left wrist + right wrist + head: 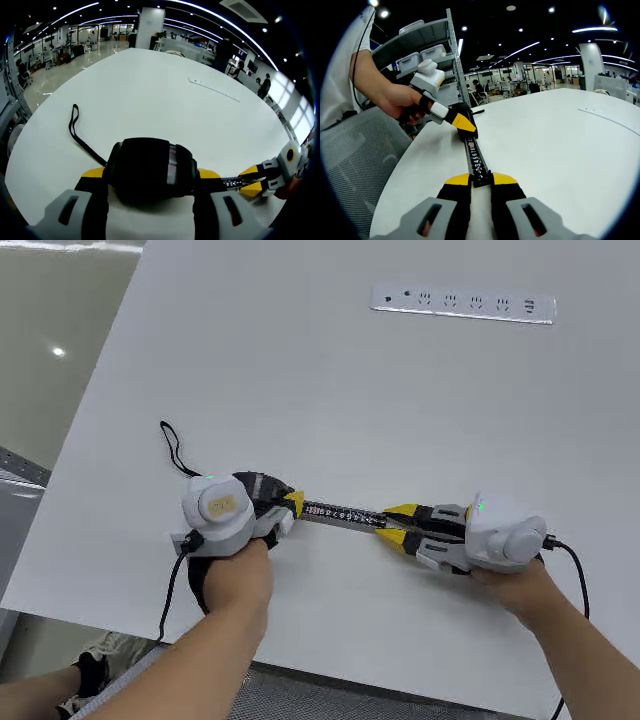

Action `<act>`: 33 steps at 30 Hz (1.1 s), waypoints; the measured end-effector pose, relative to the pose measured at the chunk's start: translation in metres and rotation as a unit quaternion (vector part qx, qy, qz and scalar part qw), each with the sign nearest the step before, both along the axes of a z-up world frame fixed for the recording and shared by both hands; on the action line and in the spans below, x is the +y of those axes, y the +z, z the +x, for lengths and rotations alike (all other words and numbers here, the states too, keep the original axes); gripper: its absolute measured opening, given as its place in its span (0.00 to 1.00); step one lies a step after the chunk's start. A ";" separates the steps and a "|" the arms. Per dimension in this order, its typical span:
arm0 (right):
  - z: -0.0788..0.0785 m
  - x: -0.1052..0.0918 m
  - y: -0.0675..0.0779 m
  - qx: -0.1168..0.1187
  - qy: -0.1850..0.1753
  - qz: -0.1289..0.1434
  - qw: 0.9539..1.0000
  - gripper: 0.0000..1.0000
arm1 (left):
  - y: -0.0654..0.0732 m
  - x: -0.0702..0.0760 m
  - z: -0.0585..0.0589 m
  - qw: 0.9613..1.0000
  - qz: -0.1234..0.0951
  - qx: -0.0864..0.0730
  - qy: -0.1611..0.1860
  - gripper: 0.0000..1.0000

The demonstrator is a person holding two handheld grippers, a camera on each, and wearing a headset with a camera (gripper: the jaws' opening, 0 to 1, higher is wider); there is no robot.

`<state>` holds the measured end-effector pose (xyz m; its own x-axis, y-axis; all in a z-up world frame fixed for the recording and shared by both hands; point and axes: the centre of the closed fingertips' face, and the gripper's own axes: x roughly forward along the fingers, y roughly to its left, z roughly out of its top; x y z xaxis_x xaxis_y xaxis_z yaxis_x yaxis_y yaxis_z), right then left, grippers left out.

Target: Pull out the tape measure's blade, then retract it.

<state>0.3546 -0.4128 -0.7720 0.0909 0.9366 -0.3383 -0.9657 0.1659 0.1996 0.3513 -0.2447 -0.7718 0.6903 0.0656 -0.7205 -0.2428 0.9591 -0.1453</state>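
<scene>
Tape measure (pixel 262 490), a black case, sits lower middle in the head view on the white bench (pixel 330 370). It is clamped in the left tool (pixel 275 505), whose jaws are spread only to the case's width. Its blade (pixel 340 514) runs rightward to the right tool (pixel 400 525), whose yellow-tipped jaws are pinched nearly closed on the blade's end. A black wrist strap (pixel 175 445) trails toward the upper left, and a power strip (pixel 463 303) lies at the upper right.

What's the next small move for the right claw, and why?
Probably draw the right claw straight away from the case, along the blade. Only a short stretch of blade is out, the left claw clamps the case, and the right claw pinches the blade's end.
</scene>
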 end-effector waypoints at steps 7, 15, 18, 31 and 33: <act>0.000 0.010 0.000 -0.002 0.005 0.001 1.000 0.14 | 0.001 0.000 0.000 1.000 -0.001 0.000 0.001 0.66; 0.000 0.016 0.000 -0.001 0.007 0.002 1.000 0.14 | 0.000 0.000 0.000 1.000 -0.003 -0.001 0.002 0.66; 0.000 0.019 0.000 -0.001 0.009 0.002 1.000 0.14 | 0.000 0.000 0.000 1.000 -0.003 -0.001 0.002 0.66; -0.001 0.039 0.001 -0.001 0.017 0.003 1.000 0.14 | 0.001 0.001 0.000 1.000 -0.008 0.002 0.004 0.67; -0.002 0.041 0.001 0.000 0.018 0.003 1.000 0.14 | 0.000 0.001 0.000 1.000 -0.008 0.002 0.003 0.67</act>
<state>0.3529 -0.3716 -0.7711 0.0575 0.9416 -0.3319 -0.9711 0.1299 0.2003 0.3516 -0.2440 -0.7714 0.6868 0.0595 -0.7244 -0.2500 0.9551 -0.1586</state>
